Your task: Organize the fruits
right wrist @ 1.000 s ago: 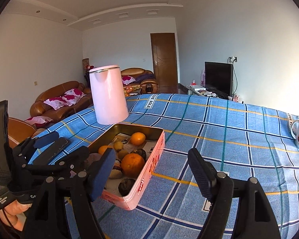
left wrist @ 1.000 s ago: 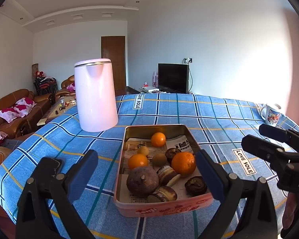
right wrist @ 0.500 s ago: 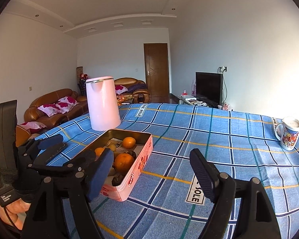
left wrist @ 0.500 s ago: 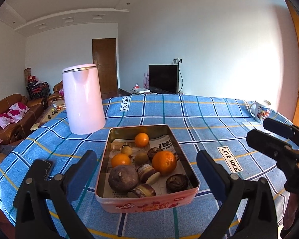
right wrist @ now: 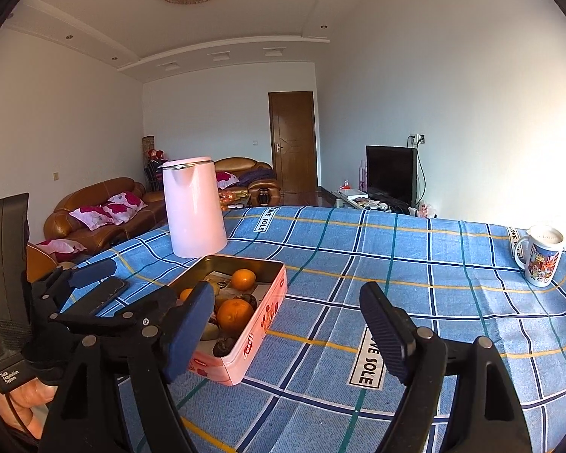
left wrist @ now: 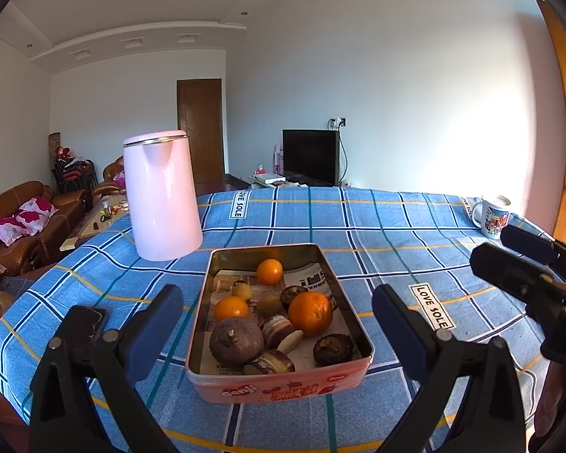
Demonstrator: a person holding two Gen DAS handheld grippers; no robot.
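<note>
A pink tin tray [left wrist: 279,389] stands on the blue checked tablecloth [left wrist: 358,222]. It holds a big orange [left wrist: 310,313], two smaller oranges [left wrist: 269,271] [left wrist: 231,308], a dark round fruit [left wrist: 236,339] and several small brown pieces. My left gripper [left wrist: 277,302] is open just in front of the tin's near wall, with nothing between its fingers. My right gripper [right wrist: 286,298] is open and empty over the cloth, to the right of the tin [right wrist: 260,324]. Each gripper also shows at the edge of the other's view: the right gripper [left wrist: 498,249] and the left gripper [right wrist: 105,277].
A tall pink kettle [left wrist: 162,196] stands behind the tin to the left. A printed mug [right wrist: 541,260] sits at the far right of the table. The table's left edge drops toward brown sofas [right wrist: 94,215]. A hand [right wrist: 22,396] holds the left gripper.
The right wrist view has pulled back and swung right: the tin looks smaller and the mug has come fully into view. The left gripper has hardly moved. Both stay open.
</note>
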